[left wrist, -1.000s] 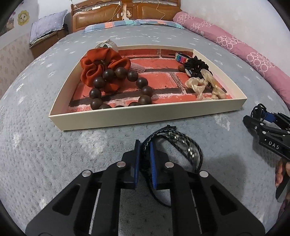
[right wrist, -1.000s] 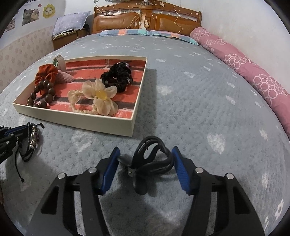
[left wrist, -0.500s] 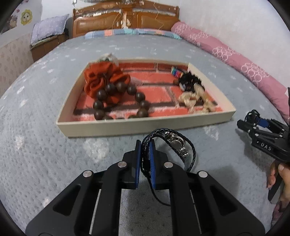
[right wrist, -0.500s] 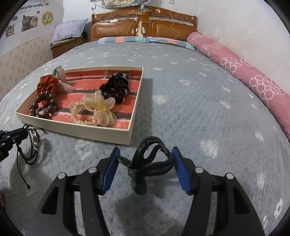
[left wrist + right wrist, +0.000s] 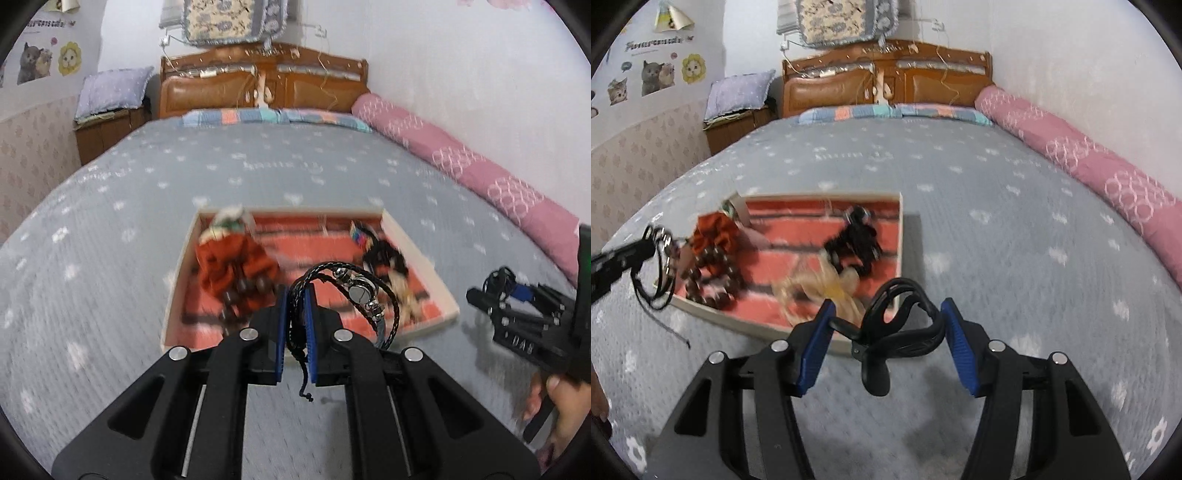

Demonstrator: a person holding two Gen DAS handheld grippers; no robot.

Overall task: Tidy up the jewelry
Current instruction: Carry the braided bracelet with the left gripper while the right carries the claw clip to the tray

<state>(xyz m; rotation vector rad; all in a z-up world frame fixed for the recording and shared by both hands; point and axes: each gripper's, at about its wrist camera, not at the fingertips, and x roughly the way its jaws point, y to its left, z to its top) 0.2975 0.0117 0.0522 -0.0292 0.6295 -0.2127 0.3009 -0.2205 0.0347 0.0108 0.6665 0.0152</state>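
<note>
A grey patterned bedspread [image 5: 332, 177] covers the bed, and on it lies a shallow cream tray [image 5: 421, 251] with a red brick-pattern floor, blurred in both views. The left gripper [image 5: 295, 321] is held above the bedspread at the tray's near edge, its blue pads pressed together on a black braided bracelet [image 5: 354, 295] whose loop with metal charms stands up and to the right of the fingers while a cord end dangles below. The right gripper [image 5: 884, 332] is also raised, near the tray's near right corner, its blue pads pinching a black hair claw clip [image 5: 897, 328] from both sides, the jaws well spread by the clip's width. Inside the tray sit an orange scrunchie [image 5: 236, 258] with dark wooden beads [image 5: 236, 291] at the left, and a black hair tie [image 5: 857, 240] at the right. The left view shows the person's right hand [image 5: 565, 410] gripping the tool handle. Only the right view shows a cream fabric flower [image 5: 827, 288] in the tray just beyond its own fingers, the bracelet's cord trailing down, and cat stickers [image 5: 653, 77] on the wall.
</note>
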